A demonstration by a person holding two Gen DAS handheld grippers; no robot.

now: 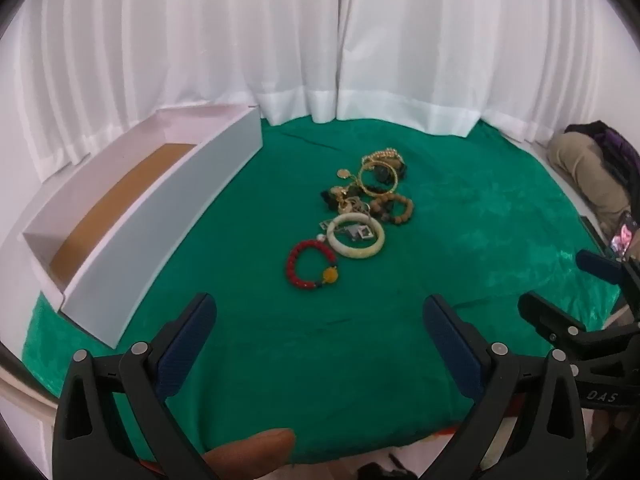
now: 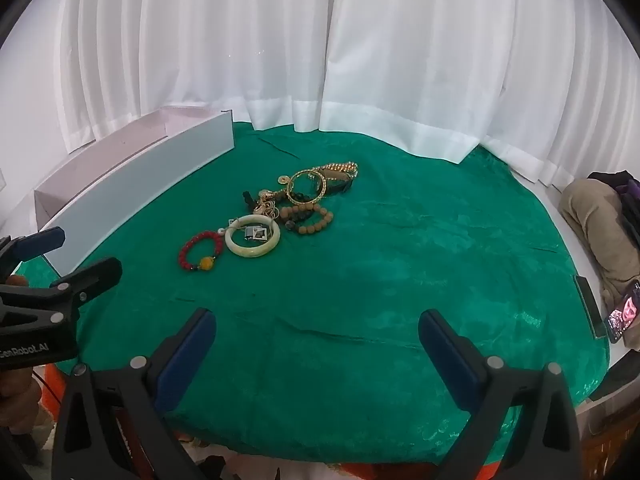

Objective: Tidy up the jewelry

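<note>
Where lettering shows, left gripper (image 2: 72, 252) reads "GenRobot.AI".

Both wrist views are looking forward over the desk (image 1: 360, 360) from its near edge, sharing the jewelry (image 1: 360, 208) (image 2: 280, 212) mid-distance.

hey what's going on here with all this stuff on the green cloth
A person holds two handheld grippers, the left gripper and the right gripper, both open and empty above a green cloth. A pile of jewelry lies mid-table, with a red bead bracelet and a pale bangle nearest. A white box sits open on the left, with no jewelry visible inside. Nothing has been picked up.
</note>
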